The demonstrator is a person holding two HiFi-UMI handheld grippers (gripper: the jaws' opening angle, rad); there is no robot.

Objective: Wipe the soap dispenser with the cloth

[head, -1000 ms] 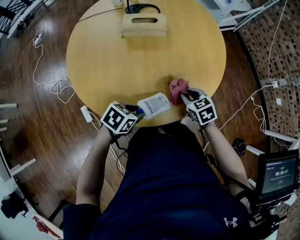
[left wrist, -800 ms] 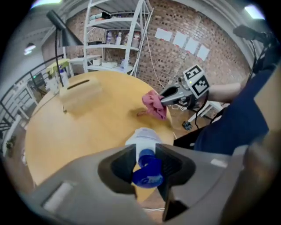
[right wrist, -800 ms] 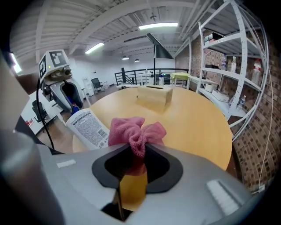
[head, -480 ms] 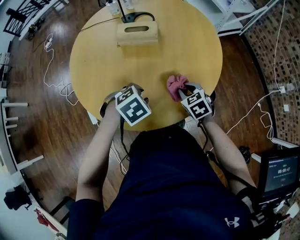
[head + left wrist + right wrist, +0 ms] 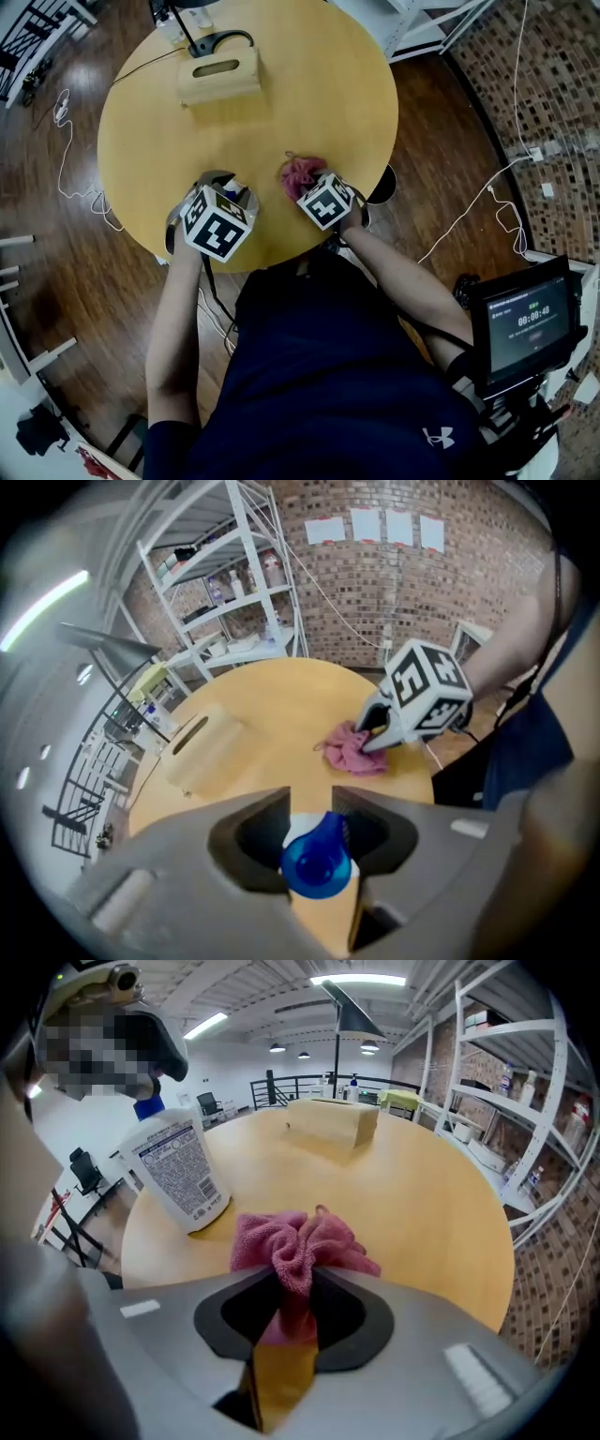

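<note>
- Right gripper view: the soap dispenser [image 5: 178, 1171], a white labelled bottle with a blue pump, stood upright on the round table [image 5: 422, 1213]. The right gripper [image 5: 292, 1277] pinched the pink cloth [image 5: 300, 1237], and its jaws had just been opening a little.
- Left gripper view: the left gripper [image 5: 311, 808] was clamped on the blue pump.
- Head view: a second earlier the bottle hung tilted at the table edge. The wooden tissue box [image 5: 218, 73] did not show its contents.

The white plastic soap bottle with a blue pump top [image 5: 178, 1180] stands a little tilted near the edge of the round wooden table [image 5: 422, 1194]. The crumpled pink cloth [image 5: 298, 1241] lies bunched up near it.
</note>
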